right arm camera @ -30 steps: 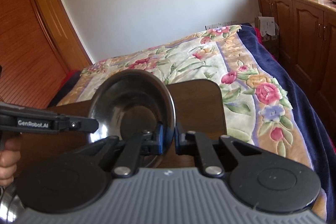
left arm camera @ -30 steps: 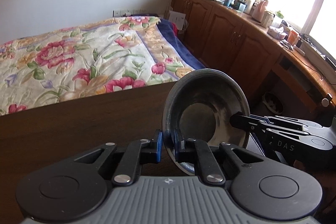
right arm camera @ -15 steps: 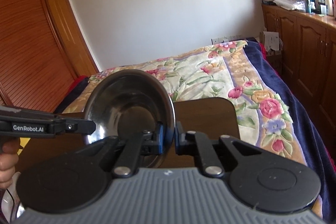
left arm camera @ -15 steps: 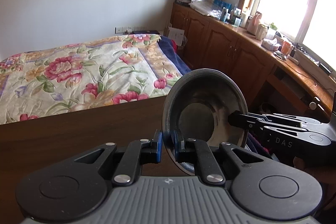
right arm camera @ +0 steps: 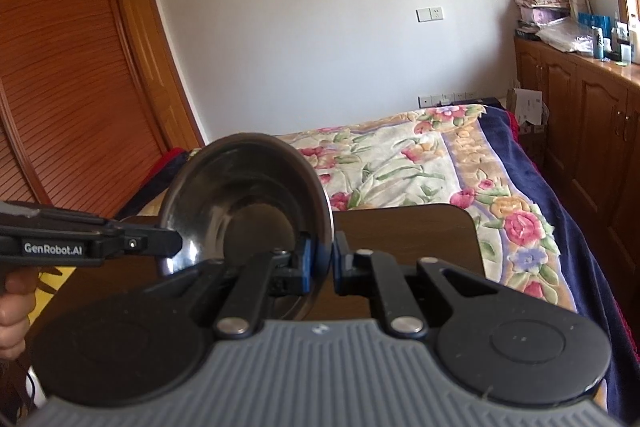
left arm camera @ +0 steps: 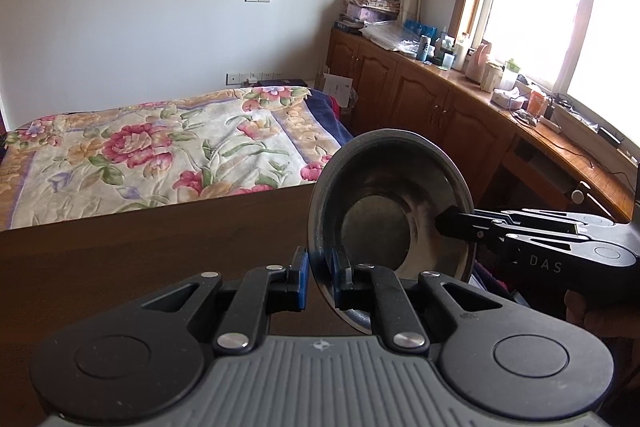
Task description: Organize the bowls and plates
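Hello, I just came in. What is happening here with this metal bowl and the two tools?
A person holds one steel bowl up in the air with both tools at once. The left tool is clamped on the bowl's rim at one side, and the right tool is clamped on the rim at the opposite side. The bowl is tilted, with its opening turned sideways. It is above a dark wooden table, not resting on it. Behind the table is a bed with a flowered cover.

The left wrist view looks forward along its jaws, close over the dark table (left arm camera: pixel 120 247), toward the bed (left arm camera: pixel 160 147) and window-side cabinets (left arm camera: pixel 420 99); the right wrist view faces likewise, angled toward the wooden door (right arm camera: pixel 80 67). Both share the steel bowl (left arm camera: pixel 384 223) (right arm camera: pixel 244 203), bed and white wall (left arm camera: pixel 160 7).
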The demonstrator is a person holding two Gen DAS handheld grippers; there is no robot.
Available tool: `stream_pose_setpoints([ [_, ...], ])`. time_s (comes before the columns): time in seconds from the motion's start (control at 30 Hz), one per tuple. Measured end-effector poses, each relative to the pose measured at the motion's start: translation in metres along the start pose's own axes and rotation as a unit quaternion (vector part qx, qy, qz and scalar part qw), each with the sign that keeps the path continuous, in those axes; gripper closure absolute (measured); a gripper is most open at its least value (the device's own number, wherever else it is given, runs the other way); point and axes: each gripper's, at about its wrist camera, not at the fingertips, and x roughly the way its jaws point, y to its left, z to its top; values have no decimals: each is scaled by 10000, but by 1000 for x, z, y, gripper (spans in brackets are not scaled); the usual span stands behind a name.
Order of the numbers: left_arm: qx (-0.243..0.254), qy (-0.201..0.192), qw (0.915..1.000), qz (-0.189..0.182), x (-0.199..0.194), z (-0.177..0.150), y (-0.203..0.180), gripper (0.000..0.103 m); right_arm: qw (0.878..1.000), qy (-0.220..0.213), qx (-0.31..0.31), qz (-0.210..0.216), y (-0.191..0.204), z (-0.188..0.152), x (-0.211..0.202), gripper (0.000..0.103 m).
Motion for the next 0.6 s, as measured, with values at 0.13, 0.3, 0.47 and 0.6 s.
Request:
stream_pose_setpoints([
  [0.13,37,-23,10000,46,-12,-14,2,90,10000,-11,-81,24,13,-5,-8,91],
  [0.3,16,-22,9999,98,-26,-37,7,89,9999,8,-168,38,27,-14,-17,91],
  [0.47,-148,-13,9999,81,-34,-59,12,89,9997,68,-236,84,41,-29,-25,91],
  [0.6,-198,-33,9998,71,-42,-72,13,89,9995,145,-243,122,49,-42,-28,91],
])
